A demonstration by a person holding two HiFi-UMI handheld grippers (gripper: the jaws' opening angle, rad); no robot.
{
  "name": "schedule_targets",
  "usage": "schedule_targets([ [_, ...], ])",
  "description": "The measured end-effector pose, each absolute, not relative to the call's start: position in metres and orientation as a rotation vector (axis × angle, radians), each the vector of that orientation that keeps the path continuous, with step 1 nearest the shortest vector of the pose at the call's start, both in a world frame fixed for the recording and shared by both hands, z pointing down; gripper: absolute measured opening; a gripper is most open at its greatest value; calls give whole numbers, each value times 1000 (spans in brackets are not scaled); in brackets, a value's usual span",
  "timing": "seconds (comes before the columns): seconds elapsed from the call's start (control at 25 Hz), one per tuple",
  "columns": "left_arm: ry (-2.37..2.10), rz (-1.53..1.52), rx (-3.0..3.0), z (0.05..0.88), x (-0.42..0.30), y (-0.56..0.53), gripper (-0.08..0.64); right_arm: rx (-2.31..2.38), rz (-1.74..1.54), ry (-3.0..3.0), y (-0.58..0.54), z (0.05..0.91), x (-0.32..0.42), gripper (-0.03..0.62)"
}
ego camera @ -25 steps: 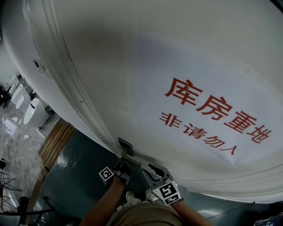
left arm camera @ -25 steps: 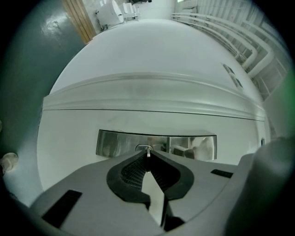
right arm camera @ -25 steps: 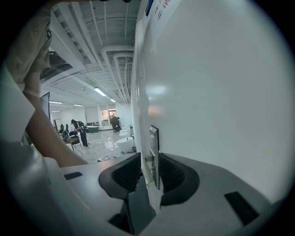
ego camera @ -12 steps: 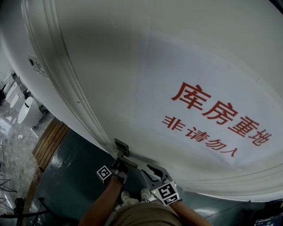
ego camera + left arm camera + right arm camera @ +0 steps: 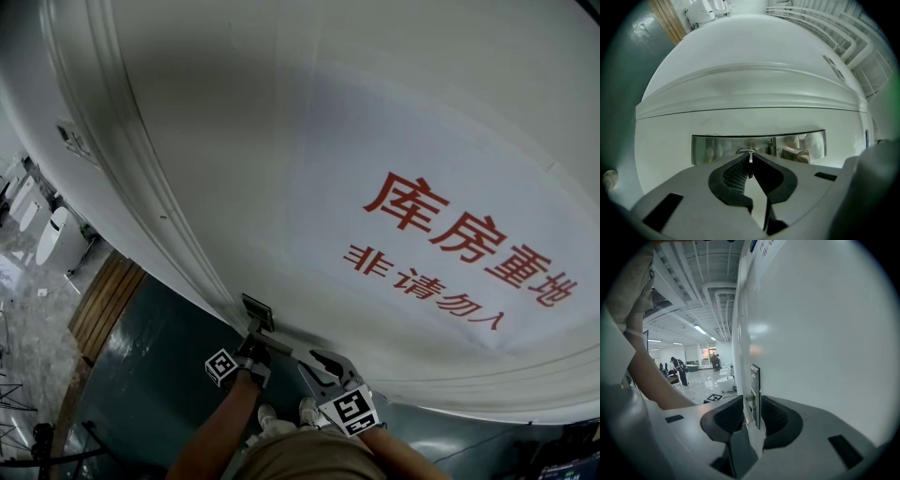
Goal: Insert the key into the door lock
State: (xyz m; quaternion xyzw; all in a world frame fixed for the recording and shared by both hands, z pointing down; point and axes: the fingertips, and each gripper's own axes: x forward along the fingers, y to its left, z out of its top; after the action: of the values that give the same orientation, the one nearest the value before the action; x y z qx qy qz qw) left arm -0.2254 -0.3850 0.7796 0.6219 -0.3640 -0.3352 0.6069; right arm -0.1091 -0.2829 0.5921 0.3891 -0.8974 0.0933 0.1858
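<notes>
Two tongs meet at one lock. The left tongs (image 5: 750, 165) are clamped shut on a thin silver metal key (image 5: 750, 157), held edge-up between the pads, its tip at the round cylinder of the mirror-bright steel lock plate (image 5: 717, 146). The right tongs (image 5: 751, 414) are closed narrowly around the silver lever handle (image 5: 748, 420) beside it. Beyond stands the white door (image 5: 281, 141) with red lettering.

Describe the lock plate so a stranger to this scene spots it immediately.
Start at the big white door with red lettering. Near its edge, lower than the lettering, sits the lock plate. It is the only shiny metal strip on the white panel, carrying a lever handle.
</notes>
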Motion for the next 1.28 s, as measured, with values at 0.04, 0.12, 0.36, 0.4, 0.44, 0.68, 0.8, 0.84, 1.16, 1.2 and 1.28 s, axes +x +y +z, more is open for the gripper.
schedule_targets([
  [0.04,-855,-774,1438,780,-226,-385,32,1099,265,-2527,-282,592,-108,123],
  [0.12,-879,-751,1457,780,-226,-386,32,1102,270,-2522,-280,593,-107,123],
  [0.36,-838,-752,1460,782,-224,-390,32,1124,266,-2527,-276,589,-103,123],
  [0.4,-829,-745,1460,782,-224,-392,32,1123,265,-2529,-275,588,-103,123],
  [0.44,-823,-734,1464,782,-223,-392,32,1123,266,-2531,-274,587,-104,123],
  [0.68,-860,-708,1507,782,-233,-383,65,1132,267,-2545,-270,584,-104,123],
  [0.8,-918,-679,1514,789,-244,-371,135,1130,271,-2551,-268,584,-104,123],
  [0.84,-936,-673,1517,790,-249,-366,146,1130,272,-2552,-268,584,-104,123],
  [1.16,-1019,-601,1641,769,-278,-342,158,1100,270,-2577,-263,583,-113,123],
  [1.2,-1026,-589,1657,766,-280,-340,158,1094,268,-2580,-263,583,-115,123],
  [1.28,-1050,-563,1678,759,-283,-337,159,1084,264,-2587,-262,583,-118,123],
])
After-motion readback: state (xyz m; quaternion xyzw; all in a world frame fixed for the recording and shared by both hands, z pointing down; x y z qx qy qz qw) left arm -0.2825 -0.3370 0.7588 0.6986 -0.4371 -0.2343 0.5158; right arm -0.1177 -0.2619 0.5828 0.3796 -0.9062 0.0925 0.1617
